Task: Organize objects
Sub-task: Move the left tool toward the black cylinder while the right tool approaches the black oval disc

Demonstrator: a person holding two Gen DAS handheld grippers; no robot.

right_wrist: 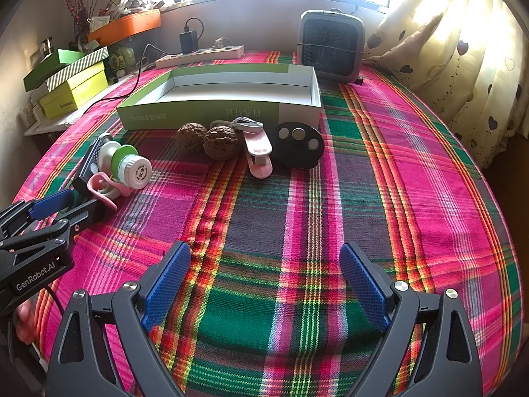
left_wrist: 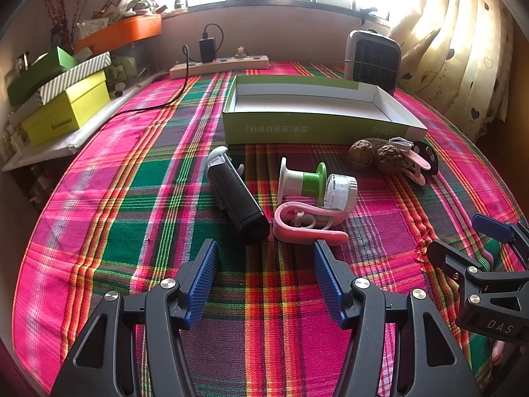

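Left gripper [left_wrist: 266, 261] spread wide, holding nothing, low over plaid cloth [left_wrist: 132, 198]; black cylinder [left_wrist: 236, 195] and pink clip [left_wrist: 305, 223] lie just past its tips, green-white spool [left_wrist: 302, 178] a bit farther. Right gripper [right_wrist: 264, 271] also released, empty, w/ two walnuts [right_wrist: 206, 140] and black disc [right_wrist: 299, 145] well ahead. Open green box [right_wrist: 221, 99] sits at far side, behind everything.

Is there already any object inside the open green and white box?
No. In the left wrist view the box shows only its bare white floor, and the two walnuts lie on the cloth outside it.
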